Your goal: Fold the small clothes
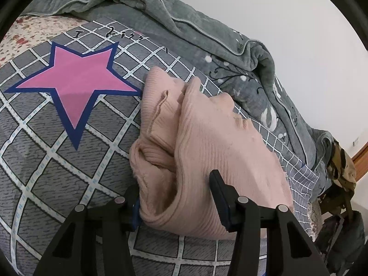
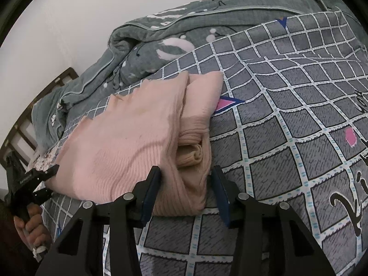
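Sweater point(image 1: 207, 142) edge lies between both spread tongs, left point(image 1: 177, 197) and right point(image 2: 184, 193).

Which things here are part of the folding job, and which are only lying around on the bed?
Part of the job:
- pink knit garment, partly folded
- left gripper, open around its near edge
- right gripper, open around its near edge

Just lying about:
- grey checked bedsheet
- grey-green quilt
- brown bed frame
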The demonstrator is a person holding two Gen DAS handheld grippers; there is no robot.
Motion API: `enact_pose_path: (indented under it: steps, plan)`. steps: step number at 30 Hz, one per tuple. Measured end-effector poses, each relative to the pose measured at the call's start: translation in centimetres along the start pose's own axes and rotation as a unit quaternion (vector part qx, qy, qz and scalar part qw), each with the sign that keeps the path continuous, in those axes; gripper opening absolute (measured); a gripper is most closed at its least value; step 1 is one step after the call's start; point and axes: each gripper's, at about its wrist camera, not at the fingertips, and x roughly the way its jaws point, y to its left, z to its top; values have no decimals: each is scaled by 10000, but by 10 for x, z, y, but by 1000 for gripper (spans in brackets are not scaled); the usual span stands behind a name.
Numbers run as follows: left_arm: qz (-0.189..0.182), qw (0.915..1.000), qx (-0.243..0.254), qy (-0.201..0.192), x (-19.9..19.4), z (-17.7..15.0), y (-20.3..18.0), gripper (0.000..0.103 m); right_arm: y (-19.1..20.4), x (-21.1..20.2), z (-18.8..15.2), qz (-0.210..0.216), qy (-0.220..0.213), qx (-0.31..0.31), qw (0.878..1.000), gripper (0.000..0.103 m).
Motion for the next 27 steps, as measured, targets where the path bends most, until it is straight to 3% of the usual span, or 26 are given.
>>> enact_pose_path:
  steps: [5,11,16,18,20,22,27]
  plan:
    - [-89,9999,-85,53,0,1,3,46,3,4,2,-67,70,-50,9999,44]
    - [-201,9996,-177,112,-5,-3,7,43,-5,-4,-5,451,136,254,9986,40]
    - [-153,9998,-92,113,-3,-6,3,43,5,1,-5,231,158,120,9995,40]
    - [-107,9999,-80,77,-3,-7,2,40,6,4,-3,223,160,152,9995,40]
    - [-154,9998,-116,108,-1,-8,3,25,5,5,-1,264,141,209,9993,37]
    - [-236,9993,-236,185,3,-8,6,14,1,7,0,472,186,314,9982,21]
    - [-439,9984,-336,96,-4,-8,12,10,-10,3,2,948,169,724,9927,14]
